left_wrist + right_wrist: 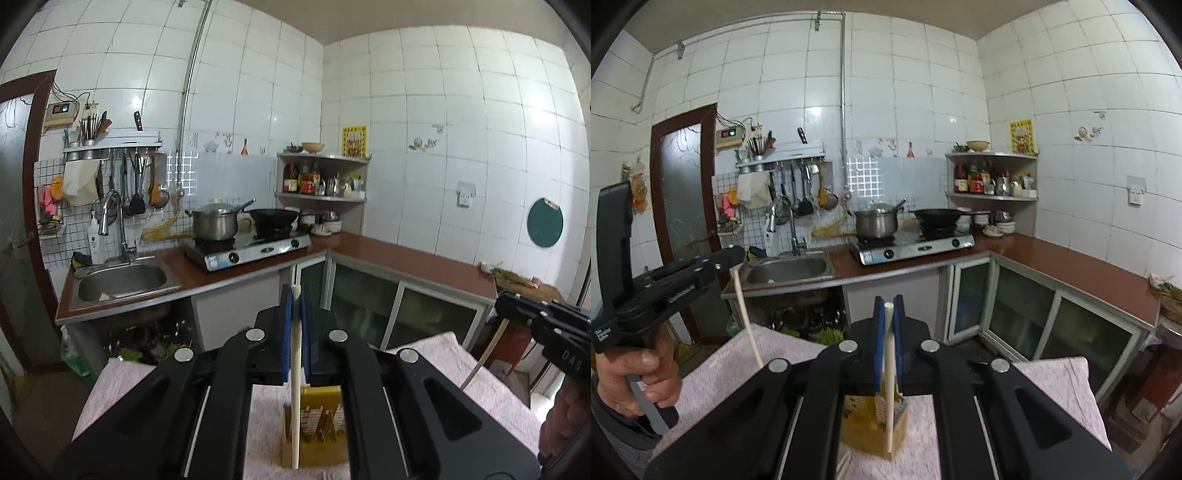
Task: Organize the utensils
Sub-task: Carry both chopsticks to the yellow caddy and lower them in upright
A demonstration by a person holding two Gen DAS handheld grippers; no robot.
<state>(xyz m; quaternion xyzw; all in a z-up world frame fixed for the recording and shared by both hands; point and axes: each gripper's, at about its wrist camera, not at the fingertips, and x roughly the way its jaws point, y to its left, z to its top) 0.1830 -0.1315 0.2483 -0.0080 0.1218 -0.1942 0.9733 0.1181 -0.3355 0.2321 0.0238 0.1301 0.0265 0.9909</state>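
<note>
Each claw, left (295, 295) and right (888, 306), grips 1 chopstick above the holder (314, 424)

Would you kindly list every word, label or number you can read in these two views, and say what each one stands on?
"DAS": raised letters on the right gripper body, cut off by the left wrist view's edge.
White lettering on the left gripper body: too blurred to read.
Red and green display on the wall control box: unreadable.
Yellow wall poster: print too small.
Bottle labels on the corner shelf: too small.
</note>
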